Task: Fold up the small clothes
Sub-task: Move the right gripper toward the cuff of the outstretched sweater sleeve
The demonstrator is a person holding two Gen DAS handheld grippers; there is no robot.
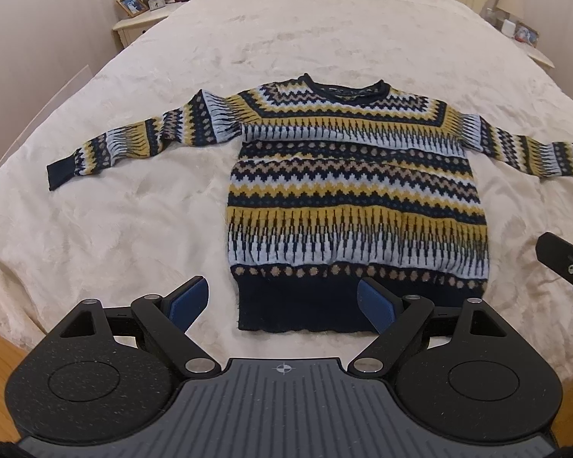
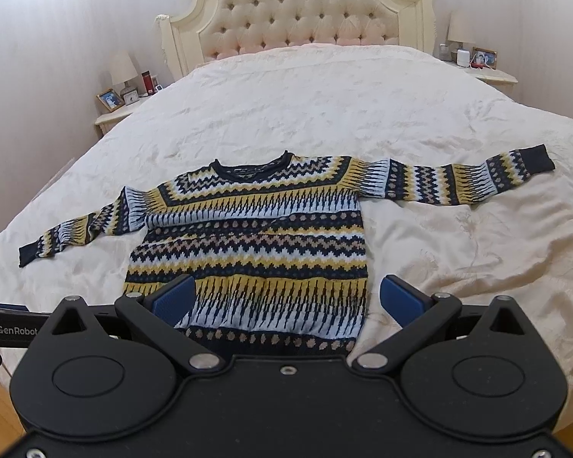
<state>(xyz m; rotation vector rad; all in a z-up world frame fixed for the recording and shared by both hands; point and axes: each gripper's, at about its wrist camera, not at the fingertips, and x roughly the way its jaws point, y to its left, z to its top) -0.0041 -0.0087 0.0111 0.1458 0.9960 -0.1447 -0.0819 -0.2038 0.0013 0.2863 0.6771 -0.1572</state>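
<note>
A patterned knit sweater (image 1: 355,187) in navy, yellow, light blue and tan lies flat and face up on the cream bed cover, both sleeves spread out sideways, neck toward the headboard. It also shows in the right wrist view (image 2: 256,244). My left gripper (image 1: 282,301) is open and empty, hovering just above the sweater's navy hem at its left corner. My right gripper (image 2: 286,301) is open and empty over the lower right part of the sweater body. Part of the right gripper shows at the left wrist view's right edge (image 1: 565,263).
The bed cover (image 1: 133,210) spreads wide around the sweater. A tufted headboard (image 2: 298,11) stands at the far end. Nightstands with lamps, photo frames and small items flank the bed on the left (image 2: 122,107) and on the right (image 2: 477,65). Wooden floor (image 1: 0,347) shows below the bed's near edge.
</note>
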